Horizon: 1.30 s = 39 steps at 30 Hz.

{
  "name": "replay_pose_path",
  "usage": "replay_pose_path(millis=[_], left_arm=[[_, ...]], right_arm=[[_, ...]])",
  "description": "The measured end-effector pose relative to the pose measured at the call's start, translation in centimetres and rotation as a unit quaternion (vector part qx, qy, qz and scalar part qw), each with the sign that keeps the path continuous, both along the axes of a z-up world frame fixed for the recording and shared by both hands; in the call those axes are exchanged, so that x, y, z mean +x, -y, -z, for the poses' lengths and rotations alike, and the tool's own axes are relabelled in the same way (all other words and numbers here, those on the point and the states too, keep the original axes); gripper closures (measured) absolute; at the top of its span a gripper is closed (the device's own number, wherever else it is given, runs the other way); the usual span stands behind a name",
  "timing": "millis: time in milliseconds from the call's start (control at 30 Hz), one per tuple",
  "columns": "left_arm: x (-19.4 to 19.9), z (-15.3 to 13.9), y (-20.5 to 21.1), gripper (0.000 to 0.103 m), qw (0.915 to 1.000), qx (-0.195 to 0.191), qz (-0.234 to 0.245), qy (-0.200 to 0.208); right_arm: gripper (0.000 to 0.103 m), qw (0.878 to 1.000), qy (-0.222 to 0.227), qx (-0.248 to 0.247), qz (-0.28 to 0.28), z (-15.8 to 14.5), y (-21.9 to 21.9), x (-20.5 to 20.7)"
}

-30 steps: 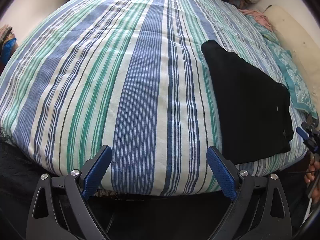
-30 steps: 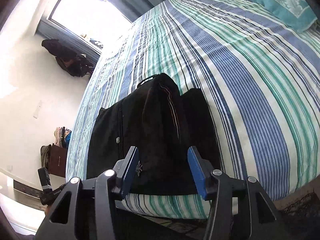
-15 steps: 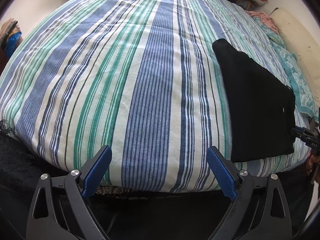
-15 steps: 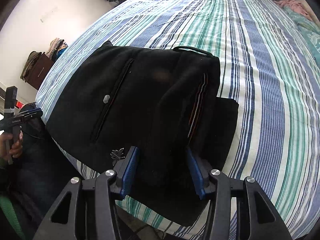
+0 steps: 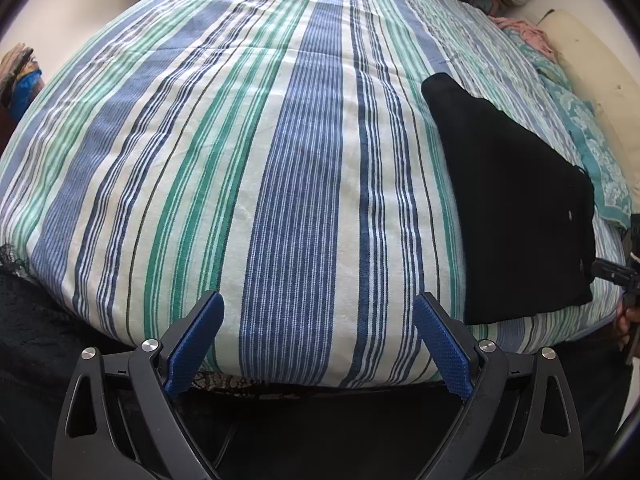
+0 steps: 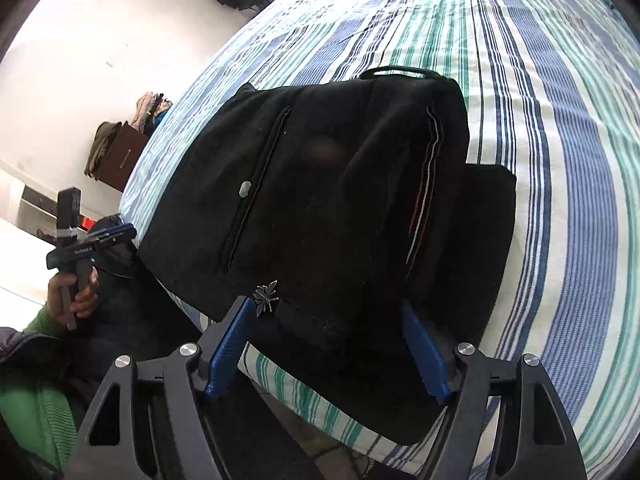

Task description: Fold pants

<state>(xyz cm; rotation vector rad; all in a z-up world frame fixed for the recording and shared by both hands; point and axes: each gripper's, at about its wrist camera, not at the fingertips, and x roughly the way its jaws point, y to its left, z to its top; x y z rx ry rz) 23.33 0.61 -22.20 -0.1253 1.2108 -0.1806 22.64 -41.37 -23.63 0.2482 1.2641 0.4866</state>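
Right claw (image 6: 326, 344) over near edge of folded black pants (image 6: 320, 184), jaws opening, blue pads either side of fabric fold, not pressing it. Pants lie folded on striped bed (image 6: 560, 120), at near edge, small metal emblem (image 6: 266, 297) by left pad. Left claw (image 5: 320, 344) spread wide, empty, above bare striped bedding, pants (image 5: 516, 216) well off to its right. Hand (image 6: 74, 294) with green sleeve holds left claw's handle.

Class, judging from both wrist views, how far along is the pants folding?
Done: the black pants lie folded in a compact stack on the striped bedspread. In hand: the right gripper is opening around the near edge. Left: withdrawing; the left gripper is open, empty.
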Motion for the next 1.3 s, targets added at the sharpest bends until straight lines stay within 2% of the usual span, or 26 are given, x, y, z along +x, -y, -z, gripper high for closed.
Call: replay_pose_path(millis=[67,100,133,167,267,400,467,533,567,600,667,700,767,833,900,967,1033,1100,1133,1167,1200,1233,1300], left_arm=[[0.1,0.1,0.1,0.007,1.0,0.001,0.002,-0.001],[0.1,0.0,0.1,0.007,1.0,0.002,0.003,0.0],[0.0,-0.1,0.1,0.007,1.0,0.003,0.004,0.003],[0.0,-0.1,0.1,0.007,1.0,0.004,0.004,0.005],[0.0,0.0,-0.1,0.007,1.0,0.004,0.001,0.003],[0.0,-0.2,-0.1,0.007,1.0,-0.006,-0.001,0.002],[-0.1,-0.7,0.2,0.007,0.9999,-0.009,0.003,0.008],[-0.2,-1.1,0.7,0.007,0.9998,-0.011,0.011,0.014],[-0.2,-1.2,1.2,0.007,0.9997,-0.011,0.017,0.017],[-0.2,-1.4,1.6,0.007,0.9995,-0.009,0.024,0.019],[-0.3,-1.8,2.8,0.007,0.9987,-0.003,0.043,0.025],[-0.4,-2.0,3.4,0.007,0.9982,0.0,0.053,0.029],[-0.8,-2.8,4.3,0.007,0.9966,0.007,0.069,0.044],[-1.2,-3.5,5.0,0.007,0.995,0.013,0.079,0.06],[-1.2,-3.7,5.8,0.007,0.9937,0.014,0.088,0.068],[-1.0,-3.5,7.0,0.007,0.9929,0.016,0.099,0.063],[-1.1,-3.5,8.0,0.007,0.9922,0.016,0.107,0.062],[-1.5,-4.0,8.5,0.007,0.9907,0.017,0.116,0.068],[-1.8,-4.1,8.5,0.007,0.9898,0.021,0.121,0.073],[-2.2,-4.3,8.5,0.007,0.9889,0.025,0.124,0.077],[-2.5,-4.3,8.4,0.007,0.9882,0.03,0.127,0.08],[-2.7,-4.3,8.3,0.007,0.9876,0.036,0.129,0.081],[-3.2,-4.2,7.9,0.007,0.9872,0.044,0.129,0.083]], right_arm=[[0.03,0.998,-0.012,0.049,0.039,1.0,0.8,0.3],[0.039,0.995,-0.014,0.083,0.06,1.2,1.5,0.3],[0.065,0.992,-0.018,0.099,0.079,1.2,2.0,0.4],[0.078,0.99,-0.019,0.101,0.096,1.0,2.4,0.3],[0.088,0.984,0.006,0.136,0.111,-1.8,2.2,-0.2],[0.092,0.977,0.065,0.174,0.102,-7.6,1.7,-1.6],[0.093,0.976,0.077,0.177,0.101,-9.1,1.8,-2.7],[0.093,0.98,0.072,0.151,0.11,-8.7,2.5,-3.5],[0.094,0.982,0.055,0.129,0.124,-7.6,3.2,-3.7],[0.094,0.984,0.032,0.1,0.143,-6.0,3.7,-3.9],[0.095,0.986,-0.014,0.012,0.167,-2.8,4.5,-4.0],[0.095,0.985,-0.019,-0.009,0.169,-1.8,4.9,-4.2],[0.093,0.981,-0.009,0.011,0.194,-2.1,5.5,-4.3],[0.093,0.977,0.038,0.002,0.212,-4.6,6.0,-4.2],[0.092,0.976,0.093,-0.036,0.195,-7.8,4.8,-3.1],[0.092,0.979,0.122,-0.038,0.16,-9.9,3.0,-1.0],[0.092,0.981,0.145,-0.042,0.12,-10.6,-0.1,1.6],[0.092,0.977,0.176,-0.089,0.082,-9.7,-3.1,3.6],[0.092,0.97,0.183,-0.142,0.076,-8.3,-4.1,4.4],[0.095,0.963,0.161,-0.201,0.082,-6.0,-4.1,5.3],[0.099,0.964,0.126,-0.214,0.099,-3.5,-3.0,6.4],[0.103,0.967,0.105,-0.196,0.125,-2.2,-1.6,7.2],[0.103,0.965,0.111,-0.178,0.157,-2.8,-0.6,7.2]])
